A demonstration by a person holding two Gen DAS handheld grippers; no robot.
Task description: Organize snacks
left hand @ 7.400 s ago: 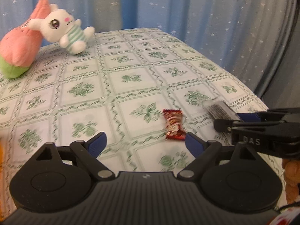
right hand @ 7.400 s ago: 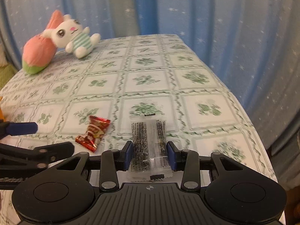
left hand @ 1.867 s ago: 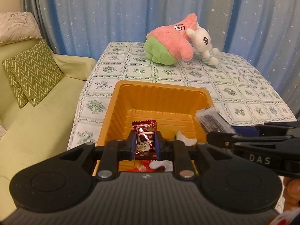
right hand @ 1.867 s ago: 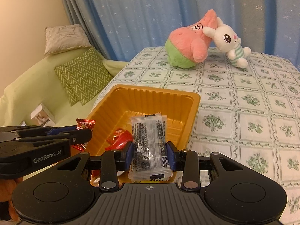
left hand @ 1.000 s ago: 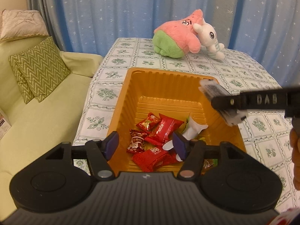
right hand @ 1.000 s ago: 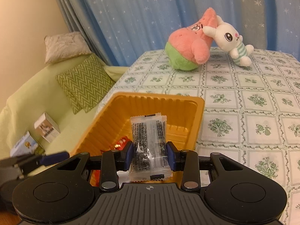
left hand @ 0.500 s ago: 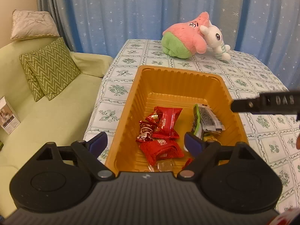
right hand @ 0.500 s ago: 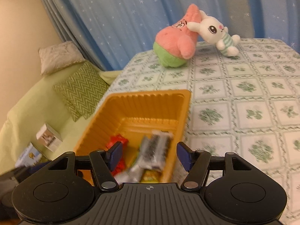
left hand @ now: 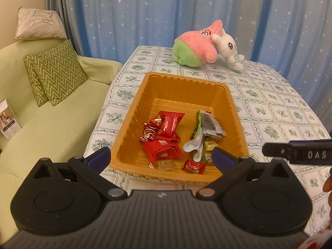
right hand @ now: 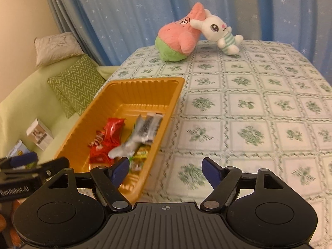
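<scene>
Left to right, as seen from the tools:

Sofa (left hand: pixel 51 128) with zigzag cushions (left hand: pixel 55 72): far left of the left gripper (left hand: pixel 160 158), off the table (left hand: pixel 269 108).

Tray (left hand: pixel 132 122), orange: directly ahead of the left gripper, on the table's left edge; ahead-left of the right gripper (right hand: pixel 165 168).

Snacks in tray: red packets (left hand: pixel 164 137) left; clear seaweed packet (left hand: pixel 209 122) right, lying on other wrappers; small candies (left hand: pixel 194 166) at the near wall.

Left gripper: jaws opening, spread wide, nothing between them.

Right gripper: jaws opening, nothing between them, over bare cloth beside the tray.

Plush star (left hand: pixel 195 47) and rabbit (left hand: pixel 228 50): far end, touching.
</scene>
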